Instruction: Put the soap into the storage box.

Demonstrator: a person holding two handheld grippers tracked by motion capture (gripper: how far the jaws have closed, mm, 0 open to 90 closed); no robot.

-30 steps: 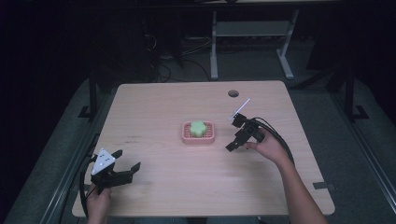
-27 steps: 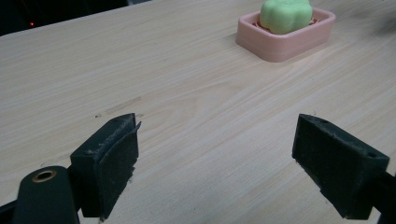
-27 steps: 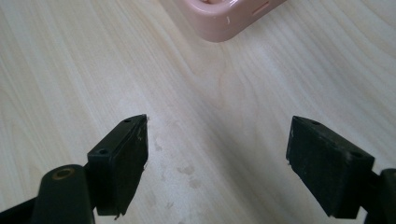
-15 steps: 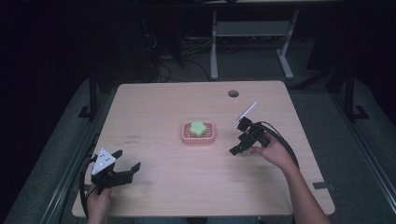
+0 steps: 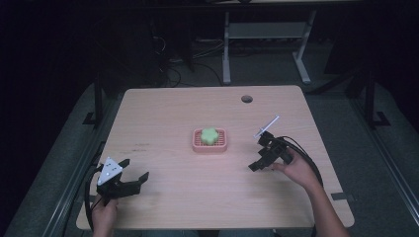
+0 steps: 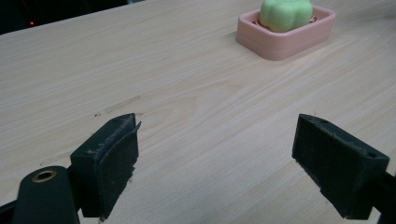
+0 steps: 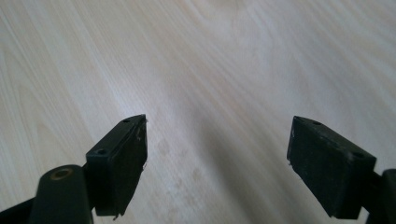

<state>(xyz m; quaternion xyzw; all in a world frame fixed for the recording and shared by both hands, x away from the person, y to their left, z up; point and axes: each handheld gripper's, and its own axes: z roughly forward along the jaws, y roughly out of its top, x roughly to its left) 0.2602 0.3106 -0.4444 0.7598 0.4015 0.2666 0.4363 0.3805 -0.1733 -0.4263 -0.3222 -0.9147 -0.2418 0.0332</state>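
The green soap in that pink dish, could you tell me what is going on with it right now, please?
A person works at the wooden table with a gripper in each hand. The green soap sits in the pink dish at the table's middle, untouched. The right gripper hangs just right of the dish, jaws open and empty. The left gripper rests near the front left corner, jaws also open, pointing toward the dish.

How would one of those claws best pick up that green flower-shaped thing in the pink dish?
Probably from above, pinching the green soap across its lobed sides. It sticks up over the pink dish rim, whose walls block a low sideways approach. Both grippers, left and right, are open.
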